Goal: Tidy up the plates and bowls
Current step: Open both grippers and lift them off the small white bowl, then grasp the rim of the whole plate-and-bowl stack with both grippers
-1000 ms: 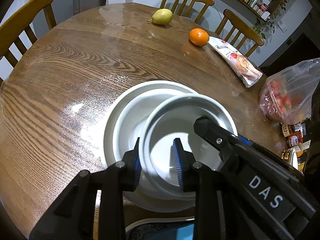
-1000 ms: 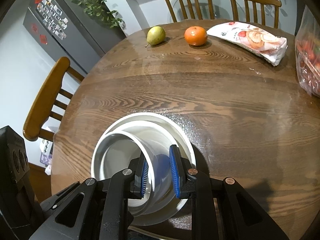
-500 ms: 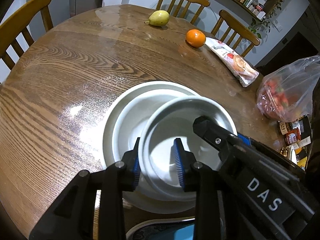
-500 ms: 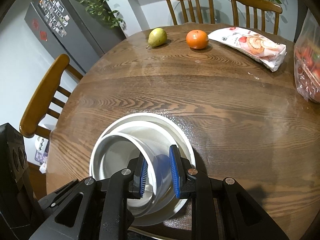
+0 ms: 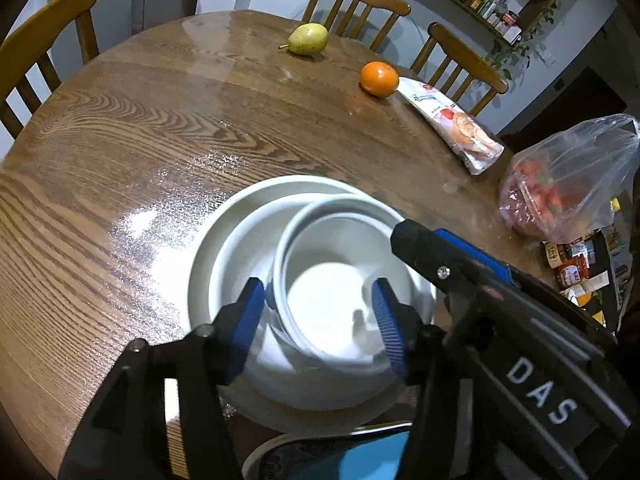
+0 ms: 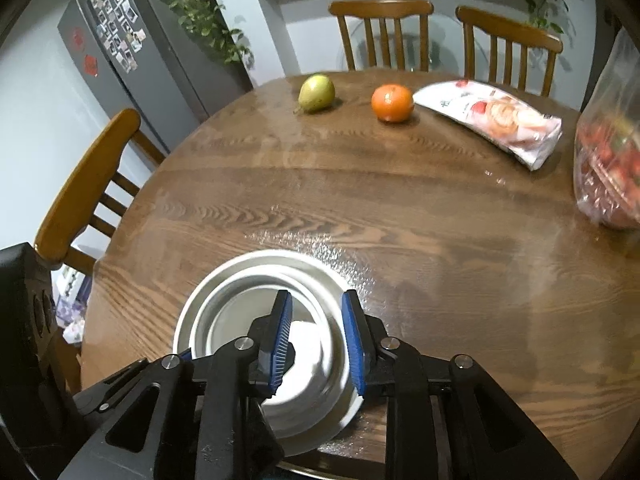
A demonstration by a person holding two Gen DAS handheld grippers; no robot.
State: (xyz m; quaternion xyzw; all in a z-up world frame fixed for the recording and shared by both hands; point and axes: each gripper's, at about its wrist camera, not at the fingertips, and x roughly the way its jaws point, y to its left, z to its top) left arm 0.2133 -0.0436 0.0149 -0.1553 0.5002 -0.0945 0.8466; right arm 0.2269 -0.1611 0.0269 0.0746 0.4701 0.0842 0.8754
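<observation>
Left gripper: jaws have just been opening, pads off the small bowl, whose near rim sits loose between them. Right gripper: jaws likewise opening a little, narrow gap, straddling the bowl's right rim; contact unclear through blur. The bowl rests off-centre, toward the right, inside a wider bowl on a plate on the table. Stack lies directly under both grippers, left slightly nearer. Likely next: lift clear.
</observation>
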